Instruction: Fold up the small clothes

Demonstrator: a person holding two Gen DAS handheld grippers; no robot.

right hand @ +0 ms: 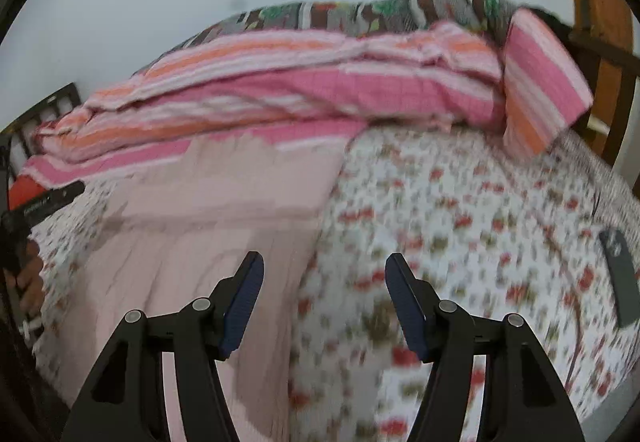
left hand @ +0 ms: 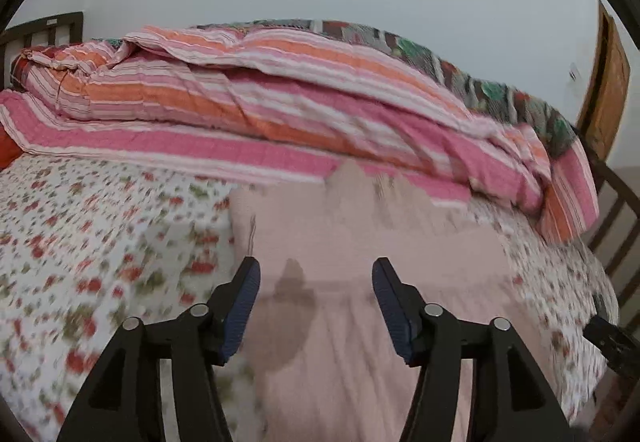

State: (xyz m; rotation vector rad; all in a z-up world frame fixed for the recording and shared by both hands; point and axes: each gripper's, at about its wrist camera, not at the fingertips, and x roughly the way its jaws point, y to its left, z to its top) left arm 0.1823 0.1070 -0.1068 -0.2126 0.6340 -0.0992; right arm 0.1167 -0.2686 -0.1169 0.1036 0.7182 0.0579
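A pale pink garment [left hand: 360, 250] lies spread flat on the floral bedsheet [left hand: 100, 242]. It has a dark mark [left hand: 292, 282] near its middle. My left gripper [left hand: 316, 270] is open and empty, hovering over the garment's near part. In the right wrist view the same garment [right hand: 208, 209] lies to the left. My right gripper [right hand: 324, 266] is open and empty, above the garment's right edge and the floral sheet [right hand: 460, 222]. The left gripper shows at the far left of the right wrist view [right hand: 40, 205]. Both views are motion-blurred.
A pink and orange striped quilt [left hand: 260, 101] is bunched along the back of the bed, also in the right wrist view [right hand: 300, 81]. A dark phone [right hand: 620, 278] lies on the sheet at right. A dark bed frame [left hand: 612, 222] and a wooden door [left hand: 604, 89] stand right.
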